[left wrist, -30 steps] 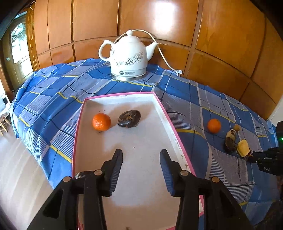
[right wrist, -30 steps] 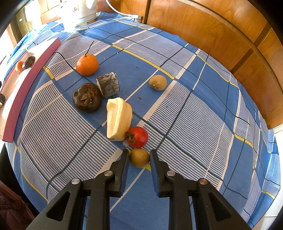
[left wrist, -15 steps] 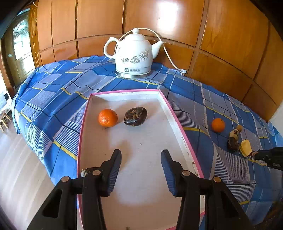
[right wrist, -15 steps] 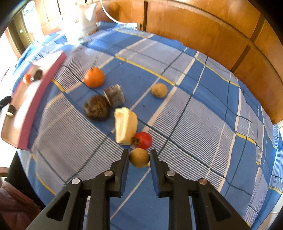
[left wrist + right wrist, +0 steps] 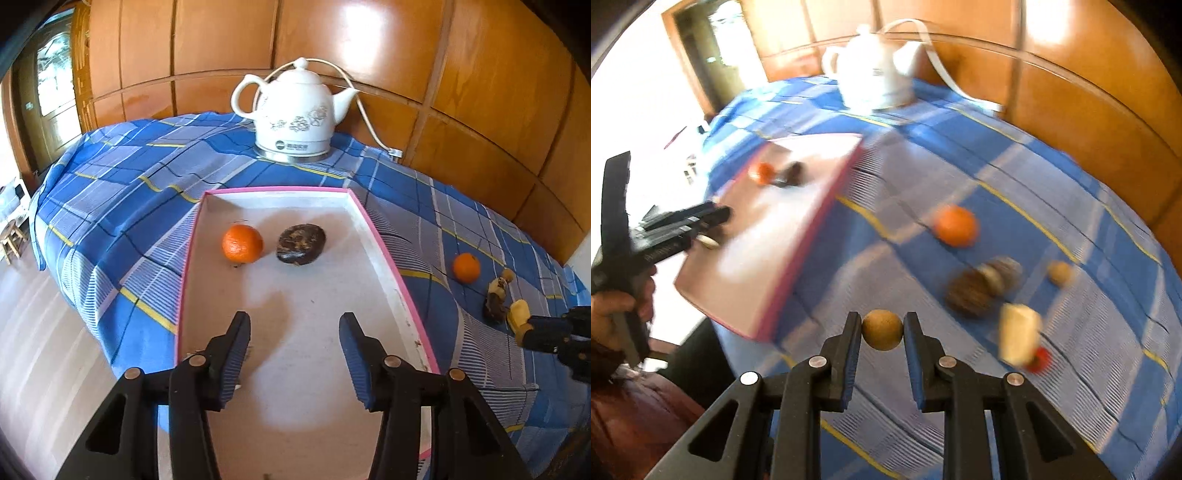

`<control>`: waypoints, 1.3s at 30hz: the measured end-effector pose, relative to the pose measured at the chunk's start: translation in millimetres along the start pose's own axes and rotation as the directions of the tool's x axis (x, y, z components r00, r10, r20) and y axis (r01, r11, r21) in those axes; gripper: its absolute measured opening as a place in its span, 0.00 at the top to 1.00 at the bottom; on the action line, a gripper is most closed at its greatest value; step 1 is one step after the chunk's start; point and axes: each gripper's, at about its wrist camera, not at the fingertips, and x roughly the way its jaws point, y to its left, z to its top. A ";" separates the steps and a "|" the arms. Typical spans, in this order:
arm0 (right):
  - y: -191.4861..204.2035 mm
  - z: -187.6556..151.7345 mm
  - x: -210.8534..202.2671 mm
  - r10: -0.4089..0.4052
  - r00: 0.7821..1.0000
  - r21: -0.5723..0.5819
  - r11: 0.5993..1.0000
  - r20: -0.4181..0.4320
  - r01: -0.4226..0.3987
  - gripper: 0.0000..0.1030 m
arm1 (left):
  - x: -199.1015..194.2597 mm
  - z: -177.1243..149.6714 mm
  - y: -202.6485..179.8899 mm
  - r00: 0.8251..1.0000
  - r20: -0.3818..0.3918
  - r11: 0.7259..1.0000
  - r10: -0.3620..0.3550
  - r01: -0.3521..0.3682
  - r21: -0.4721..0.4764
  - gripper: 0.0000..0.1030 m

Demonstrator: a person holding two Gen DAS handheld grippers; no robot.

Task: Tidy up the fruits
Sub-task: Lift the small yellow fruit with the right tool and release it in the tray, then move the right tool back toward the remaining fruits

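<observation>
My right gripper [image 5: 882, 329] is shut on a small round tan fruit [image 5: 882, 329] and holds it in the air above the blue cloth. My left gripper [image 5: 294, 343] is open and empty, low over the near part of the pink-rimmed tray [image 5: 388, 254]. An orange [image 5: 242, 243] and a dark wrinkled fruit [image 5: 301, 244] lie in the tray's far half. On the cloth to the right lie another orange [image 5: 956, 226], a dark fruit [image 5: 969, 295], a cut brown piece [image 5: 1003, 275], a pale yellow piece [image 5: 1019, 338], a red fruit [image 5: 1039, 360] and a small tan fruit [image 5: 1060, 272].
A white electric kettle [image 5: 295, 118] with its cord stands at the back of the table, behind the tray. Wood panelling runs behind the table. The table edge and floor lie to the left of the tray. The right wrist view is motion-blurred.
My right gripper has lifted the tan fruit off the cloth and swung left toward the tray. My left gripper has stayed open over the tray, shifting slightly.
</observation>
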 end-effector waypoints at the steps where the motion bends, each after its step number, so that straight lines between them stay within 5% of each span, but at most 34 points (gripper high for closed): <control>1: 9.1 7.3 4.8 0.028 1.000 -0.006 1.000 0.005 -0.028 0.77 | 0.2 0.2 2.2 1.000 -0.001 1.000 0.003 -0.003 -0.004 0.51; 11: 75.3 72.5 52.1 0.186 0.983 -0.036 0.982 0.009 -0.186 0.77 | 3.6 -1.5 28.1 0.999 -0.010 0.998 0.031 -0.032 -0.061 0.51; 18: 88.8 90.2 86.9 0.129 0.992 -0.002 0.992 0.003 -0.129 0.76 | 3.6 -3.3 32.9 0.999 -0.009 0.997 0.032 -0.032 -0.067 0.51; 39: 58.1 67.7 49.8 0.069 0.990 0.082 0.993 0.126 -0.080 0.72 | -1.1 -7.0 16.0 1.000 -0.003 1.000 0.006 -0.006 -0.024 0.47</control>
